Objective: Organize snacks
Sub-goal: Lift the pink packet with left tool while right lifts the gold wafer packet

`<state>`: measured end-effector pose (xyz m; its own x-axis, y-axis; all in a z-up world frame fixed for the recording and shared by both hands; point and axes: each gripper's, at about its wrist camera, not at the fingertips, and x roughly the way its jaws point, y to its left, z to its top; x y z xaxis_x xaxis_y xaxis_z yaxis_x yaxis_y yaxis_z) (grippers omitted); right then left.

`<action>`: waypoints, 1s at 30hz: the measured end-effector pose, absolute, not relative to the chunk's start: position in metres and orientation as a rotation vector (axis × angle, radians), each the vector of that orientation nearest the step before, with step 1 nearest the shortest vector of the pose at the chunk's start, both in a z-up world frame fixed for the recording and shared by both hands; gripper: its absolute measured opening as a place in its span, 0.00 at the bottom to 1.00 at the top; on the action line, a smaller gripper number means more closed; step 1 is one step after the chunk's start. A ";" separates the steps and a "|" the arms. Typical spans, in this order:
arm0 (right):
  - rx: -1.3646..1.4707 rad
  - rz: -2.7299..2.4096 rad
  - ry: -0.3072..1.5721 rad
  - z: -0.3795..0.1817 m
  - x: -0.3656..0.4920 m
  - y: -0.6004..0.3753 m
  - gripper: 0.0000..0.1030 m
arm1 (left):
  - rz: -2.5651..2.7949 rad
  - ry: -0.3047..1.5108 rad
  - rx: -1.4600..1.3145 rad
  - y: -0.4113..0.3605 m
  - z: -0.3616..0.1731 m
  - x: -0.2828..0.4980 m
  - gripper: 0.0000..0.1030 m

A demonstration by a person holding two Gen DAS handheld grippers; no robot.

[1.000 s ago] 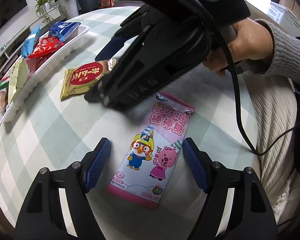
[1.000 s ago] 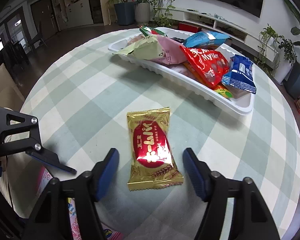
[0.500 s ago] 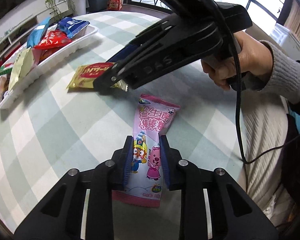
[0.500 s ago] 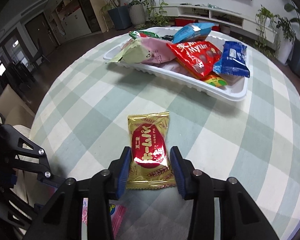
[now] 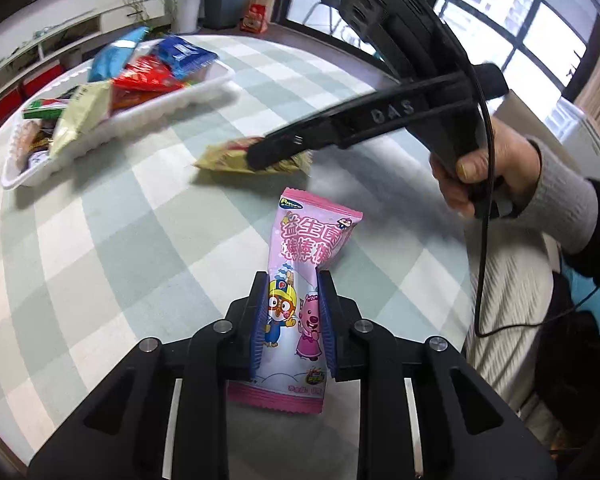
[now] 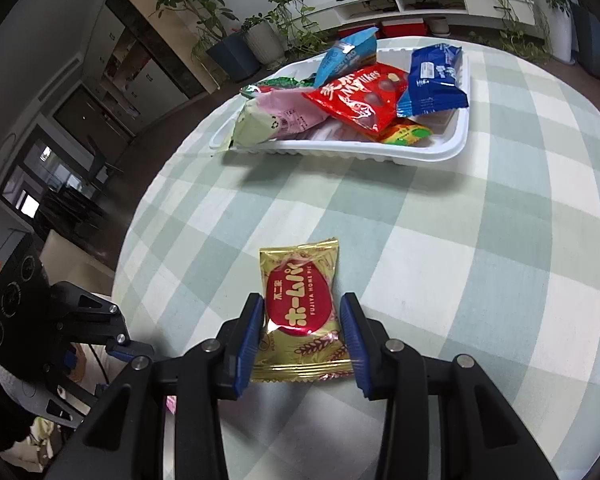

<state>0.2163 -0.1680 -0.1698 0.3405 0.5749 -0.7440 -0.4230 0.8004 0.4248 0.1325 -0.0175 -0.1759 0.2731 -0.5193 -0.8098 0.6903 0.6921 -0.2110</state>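
left gripper (image 5: 292, 312) clamped on pink packet (image 5: 300, 292), right gripper (image 6: 302, 330) clamped on gold packet (image 6: 300, 308), bare checked tablecloth (image 6: 440, 240) between it and white tray (image 6: 456, 148) near table edge

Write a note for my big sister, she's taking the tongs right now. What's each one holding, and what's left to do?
Left tongs: shut on the pink cartoon packet, which looks raised off the checked table.
Right tongs: shut on the gold pie packet, also near the table.
White tray: at the far side, already holding several snacks, including a red bag and a blue bag.
Done: both loose packets are gripped.
Left: carry each to the tray, probably one at a time, and let go.
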 end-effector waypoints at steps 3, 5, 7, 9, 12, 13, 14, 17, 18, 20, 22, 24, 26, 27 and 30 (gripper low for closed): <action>0.216 0.666 1.038 -0.168 0.218 -0.172 0.41 | -0.806 0.985 0.165 -0.007 -0.168 0.135 0.21; 0.242 0.674 1.037 -0.166 0.220 -0.177 0.41 | -0.795 0.976 0.141 0.000 -0.162 0.138 0.21; 0.246 0.672 1.036 -0.164 0.221 -0.180 0.41 | -0.783 0.973 0.125 0.006 -0.158 0.140 0.21; 0.237 0.669 1.039 -0.164 0.222 -0.179 0.41 | -0.769 0.971 0.115 0.011 -0.156 0.142 0.21; 0.126 0.638 1.031 -0.164 0.217 -0.170 0.41 | -0.766 0.971 0.108 0.015 -0.156 0.142 0.21; 0.108 0.639 1.033 -0.166 0.216 -0.167 0.41 | -0.764 0.972 0.106 0.015 -0.156 0.141 0.21; 0.102 0.643 1.037 -0.167 0.215 -0.163 0.41 | -0.763 0.975 0.103 0.016 -0.157 0.141 0.21; 0.013 0.618 1.034 -0.171 0.210 -0.151 0.44 | -0.755 0.984 0.098 0.014 -0.161 0.143 0.21; -0.027 0.606 1.030 -0.172 0.209 -0.146 0.44 | -0.753 0.987 0.097 0.014 -0.163 0.143 0.21; -0.104 0.587 1.014 -0.173 0.205 -0.137 0.44 | -0.748 0.990 0.097 0.013 -0.165 0.145 0.21; -0.185 0.563 0.997 -0.174 0.201 -0.127 0.42 | -0.743 0.990 0.094 0.014 -0.166 0.146 0.21; -0.212 0.551 0.989 -0.175 0.199 -0.124 0.38 | -0.738 0.986 0.084 0.015 -0.165 0.146 0.21; -0.193 0.557 0.987 -0.175 0.199 -0.127 0.34 | -0.734 0.982 0.079 0.016 -0.165 0.147 0.21; -0.180 0.558 0.987 -0.175 0.200 -0.129 0.34 | -0.730 0.981 0.076 0.017 -0.165 0.147 0.21; -0.114 0.573 0.998 -0.174 0.202 -0.139 0.34 | -0.723 0.980 0.070 0.020 -0.164 0.148 0.21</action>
<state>0.2022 -0.1386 -0.1741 0.4088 0.4028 -0.8189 -0.5041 0.8477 0.1653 0.1477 0.0203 -0.1642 0.3465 -0.5262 -0.7765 0.5865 0.7676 -0.2585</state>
